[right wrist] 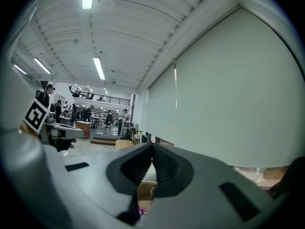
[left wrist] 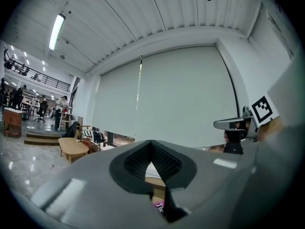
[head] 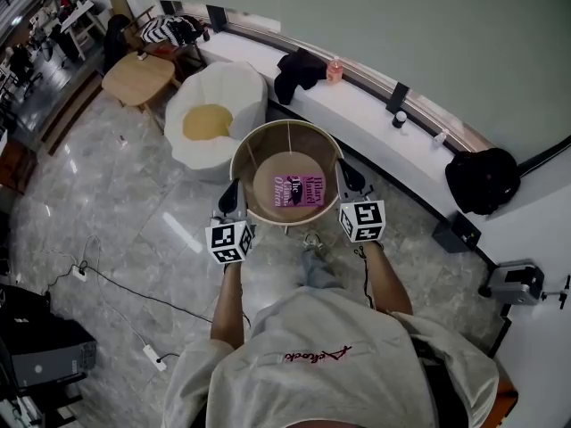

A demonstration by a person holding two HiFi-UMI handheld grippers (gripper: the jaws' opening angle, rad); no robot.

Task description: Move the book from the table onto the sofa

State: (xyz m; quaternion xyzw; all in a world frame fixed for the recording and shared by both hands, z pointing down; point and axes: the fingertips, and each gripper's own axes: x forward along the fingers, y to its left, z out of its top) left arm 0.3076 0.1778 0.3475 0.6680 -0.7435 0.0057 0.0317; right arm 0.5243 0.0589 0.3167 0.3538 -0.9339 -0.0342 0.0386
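A purple book [head: 299, 190] lies flat on a round wooden table with a raised rim [head: 244, 152]. My left gripper [head: 232, 194] hovers at the table's left edge, shut and empty. At the table's right edge my right gripper [head: 350, 178] is likewise shut with nothing in it. The white sofa chair [head: 243, 89] with a yellow cushion [head: 207, 121] stands just beyond the table to the left. In the left gripper view the jaws [left wrist: 151, 149] are pressed together and a sliver of the book [left wrist: 158, 206] shows beneath them. The right gripper view shows shut jaws [right wrist: 152, 149] over the book's edge [right wrist: 141, 213].
A long white ledge [head: 375, 119] runs behind the table, carrying black clothing [head: 297, 72] and a pink cup [head: 335, 69]. A black bag [head: 482, 179] sits at its right end. A low wooden table [head: 138, 78] stands past the sofa chair. Cables [head: 116, 283] cross the marble floor.
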